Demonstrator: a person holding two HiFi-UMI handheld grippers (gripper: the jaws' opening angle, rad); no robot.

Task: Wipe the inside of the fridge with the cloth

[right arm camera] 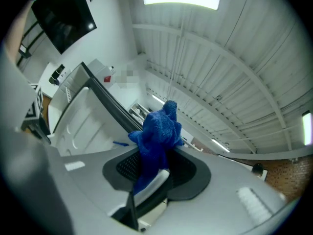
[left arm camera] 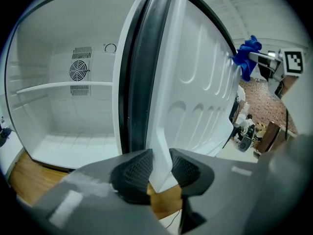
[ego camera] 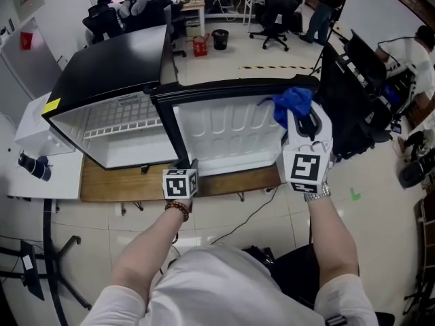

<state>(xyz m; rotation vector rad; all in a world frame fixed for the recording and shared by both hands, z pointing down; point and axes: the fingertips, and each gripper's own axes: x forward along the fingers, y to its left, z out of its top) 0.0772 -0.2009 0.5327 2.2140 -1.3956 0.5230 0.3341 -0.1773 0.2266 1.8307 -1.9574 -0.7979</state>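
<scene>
**Head view.** A black fridge stands on a wooden bench with its door swung open. The left gripper grips the door's lower edge. The right gripper carries the blue cloth just beside the door's upper outer corner, outside the cabinet. A yellow label on the fridge's top corner is too small to read.

**Left gripper view.** The fingers pinch the door's white inner rim. Inside the fridge are a fan grille and a shelf.

**Right gripper view.** The fingers are clamped on the bunched cloth.
</scene>
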